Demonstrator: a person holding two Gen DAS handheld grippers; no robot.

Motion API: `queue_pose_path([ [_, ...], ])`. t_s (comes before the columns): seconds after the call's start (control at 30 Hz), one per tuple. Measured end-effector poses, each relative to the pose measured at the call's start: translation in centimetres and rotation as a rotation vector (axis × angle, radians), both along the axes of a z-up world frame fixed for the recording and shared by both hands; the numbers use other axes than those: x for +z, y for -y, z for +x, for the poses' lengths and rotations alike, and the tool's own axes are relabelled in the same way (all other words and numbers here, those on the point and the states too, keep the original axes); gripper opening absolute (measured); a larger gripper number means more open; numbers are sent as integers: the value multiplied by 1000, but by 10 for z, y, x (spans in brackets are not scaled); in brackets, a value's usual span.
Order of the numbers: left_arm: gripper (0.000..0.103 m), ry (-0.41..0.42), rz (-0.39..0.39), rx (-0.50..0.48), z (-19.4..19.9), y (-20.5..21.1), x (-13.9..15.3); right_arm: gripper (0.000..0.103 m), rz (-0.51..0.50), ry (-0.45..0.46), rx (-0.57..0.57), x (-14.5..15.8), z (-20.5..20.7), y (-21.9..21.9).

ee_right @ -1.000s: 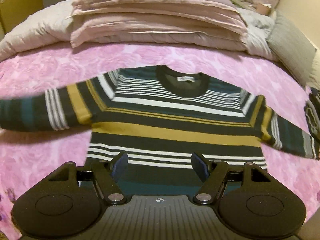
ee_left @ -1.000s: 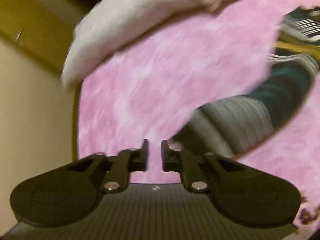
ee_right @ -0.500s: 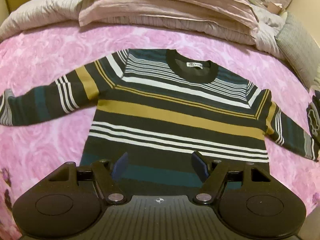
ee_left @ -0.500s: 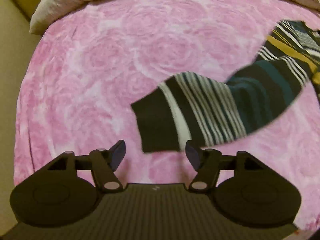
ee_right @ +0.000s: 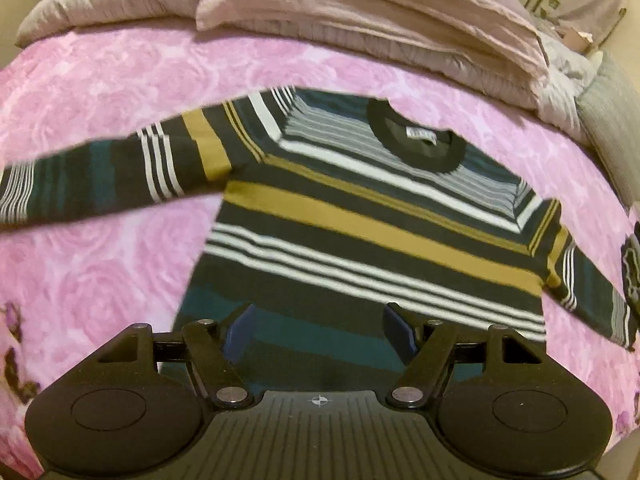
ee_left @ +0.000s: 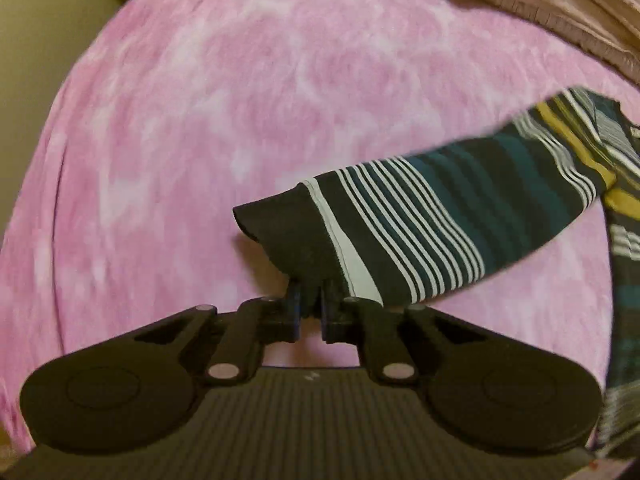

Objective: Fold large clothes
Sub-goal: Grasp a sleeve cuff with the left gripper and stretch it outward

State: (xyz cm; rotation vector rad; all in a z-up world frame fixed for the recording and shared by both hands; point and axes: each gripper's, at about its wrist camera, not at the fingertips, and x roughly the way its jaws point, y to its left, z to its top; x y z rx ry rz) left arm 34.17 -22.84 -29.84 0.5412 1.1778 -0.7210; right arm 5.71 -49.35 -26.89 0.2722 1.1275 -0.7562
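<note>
A striped sweater (ee_right: 360, 232) in dark green, teal, mustard and white lies face up on the pink blanket (ee_right: 100, 272), collar towards the pillows. Its left sleeve (ee_left: 440, 224) stretches out sideways, and my left gripper (ee_left: 311, 300) is shut on the dark cuff (ee_left: 288, 236), holding it a little off the blanket. My right gripper (ee_right: 320, 332) hovers open over the sweater's teal hem with nothing between its fingers. The other sleeve (ee_right: 588, 292) runs to the right edge of the right wrist view.
Folded beige bedding (ee_right: 380, 28) and a grey duvet (ee_right: 100, 0) are piled at the head of the bed, with a grey pillow (ee_right: 612, 120) at the right. A yellowish wall (ee_left: 44, 48) borders the bed on the left.
My left gripper swung down to the sleeve, opened beside the cuff, then shut on it. The sleeve now lifts slightly. My right gripper stayed open above the hem, shifting left.
</note>
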Motion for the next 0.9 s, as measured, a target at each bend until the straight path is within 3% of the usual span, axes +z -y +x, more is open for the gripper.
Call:
queue_pose_path([
  [0.1,9,-36,20,29,-10,-10,-11,67,-10,23,6,6,9,3],
  [0.23,10,23,56,33,-13,-11,-9,67,-24,41,-4,16,4,4],
  [0.47,17,82,14,-17,-29,3,30,67,-2,46,-112,39,-36,3],
  [0.7,29,87,-69,-149,-83,43,72,68,-38,82,-300,81,-122,17],
  [0.9,46,95,-131,-259,-157,79,107,82,-83,120,-450,117,-218,34],
])
